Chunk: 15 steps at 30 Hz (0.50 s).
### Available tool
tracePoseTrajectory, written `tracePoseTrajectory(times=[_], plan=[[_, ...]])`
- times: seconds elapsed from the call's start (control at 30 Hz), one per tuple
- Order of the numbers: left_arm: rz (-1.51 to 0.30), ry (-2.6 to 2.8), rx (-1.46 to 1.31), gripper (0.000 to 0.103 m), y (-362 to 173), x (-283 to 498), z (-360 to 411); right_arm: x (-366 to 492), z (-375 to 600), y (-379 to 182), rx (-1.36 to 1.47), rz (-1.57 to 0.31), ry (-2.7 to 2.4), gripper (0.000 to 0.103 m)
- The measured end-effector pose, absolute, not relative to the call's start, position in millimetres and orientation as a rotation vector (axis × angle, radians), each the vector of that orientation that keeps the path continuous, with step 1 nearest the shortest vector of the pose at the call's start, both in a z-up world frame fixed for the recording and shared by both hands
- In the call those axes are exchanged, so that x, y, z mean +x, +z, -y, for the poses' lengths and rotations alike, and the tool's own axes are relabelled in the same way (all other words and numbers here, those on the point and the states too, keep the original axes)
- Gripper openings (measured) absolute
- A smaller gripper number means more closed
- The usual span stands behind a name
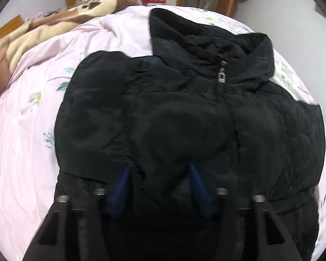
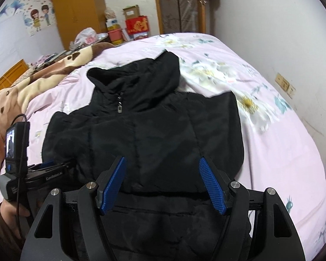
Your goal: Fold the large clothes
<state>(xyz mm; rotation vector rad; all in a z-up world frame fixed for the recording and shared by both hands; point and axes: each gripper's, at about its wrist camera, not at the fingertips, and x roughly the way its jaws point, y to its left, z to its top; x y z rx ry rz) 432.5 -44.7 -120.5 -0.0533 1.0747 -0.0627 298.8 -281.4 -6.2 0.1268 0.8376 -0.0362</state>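
One black jacket [image 2: 145, 134] lies on one bed covered by a single pink flowered sheet [image 2: 271, 134], with one brown and cream blanket [image 2: 39, 82] bunched at its far side. Two grippers are in view, the right gripper [image 2: 163, 182] and the left gripper [image 2: 52, 167], each with two blue-padded fingers. One red box [image 2: 137, 25] and one white plastic bag [image 2: 88, 35] sit beyond the bed.

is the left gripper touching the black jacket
Touching. In the left wrist view the left gripper has its jaws spread, blue pads partly sunk behind folds of the black jacket.
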Motion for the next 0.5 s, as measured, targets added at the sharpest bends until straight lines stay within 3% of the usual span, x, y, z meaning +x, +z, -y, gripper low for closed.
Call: tracePoseTrajectory(times=[0.1, 0.13, 0.5], plan=[[-1.040, -0.061, 0.004, 0.014, -112.7, 427.3, 53.9, 298.7, 283.9, -13.2, 0.133, -0.847, -0.040, 0.070], [-1.027, -0.063, 0.001, 0.011, -109.5, 426.2, 53.0, 298.9, 283.8, -14.8, 0.132, -0.850, -0.042, 0.070], [-0.840, -0.089, -0.021, 0.007, -45.5, 419.3, 43.9, 304.1, 278.3, -8.3, 0.076, -0.822, -0.086, 0.070]])
